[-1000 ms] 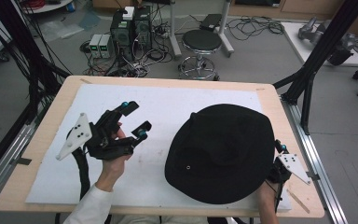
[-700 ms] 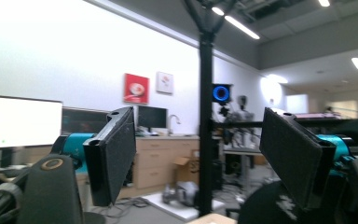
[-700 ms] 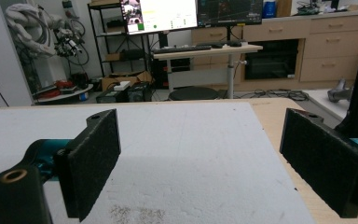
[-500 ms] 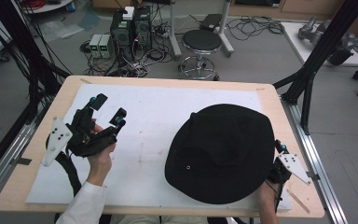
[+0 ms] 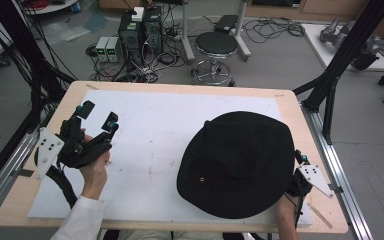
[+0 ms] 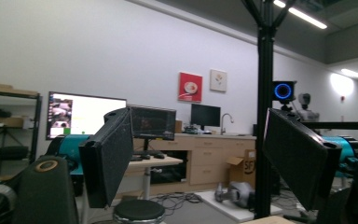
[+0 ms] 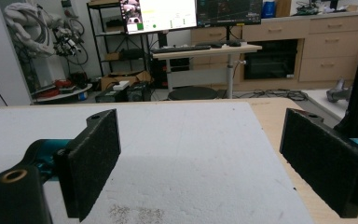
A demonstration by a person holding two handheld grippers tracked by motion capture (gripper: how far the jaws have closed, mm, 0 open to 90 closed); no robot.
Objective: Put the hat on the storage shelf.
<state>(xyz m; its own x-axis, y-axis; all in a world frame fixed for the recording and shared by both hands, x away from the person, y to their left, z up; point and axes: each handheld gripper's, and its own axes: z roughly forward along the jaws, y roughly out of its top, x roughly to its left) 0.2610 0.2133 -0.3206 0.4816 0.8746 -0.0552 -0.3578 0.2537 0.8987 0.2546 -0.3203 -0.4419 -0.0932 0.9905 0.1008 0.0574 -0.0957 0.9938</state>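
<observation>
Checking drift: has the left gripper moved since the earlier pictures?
Yes. The left gripper has shifted left, away from the black hat, toward the table's left edge.

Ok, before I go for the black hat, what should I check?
1. Left tool empty: ok; its jaws have just been opening, with nothing between them.
2. Right tool open and empty: ok.
3. Black hat lying on the white mat: ok.
4. Left tool close to the hat: not ok; it is raised at the mat's left side, well apart.
5. Right tool touching the brim: cannot tell; the brim hides its jaws from above.
</observation>
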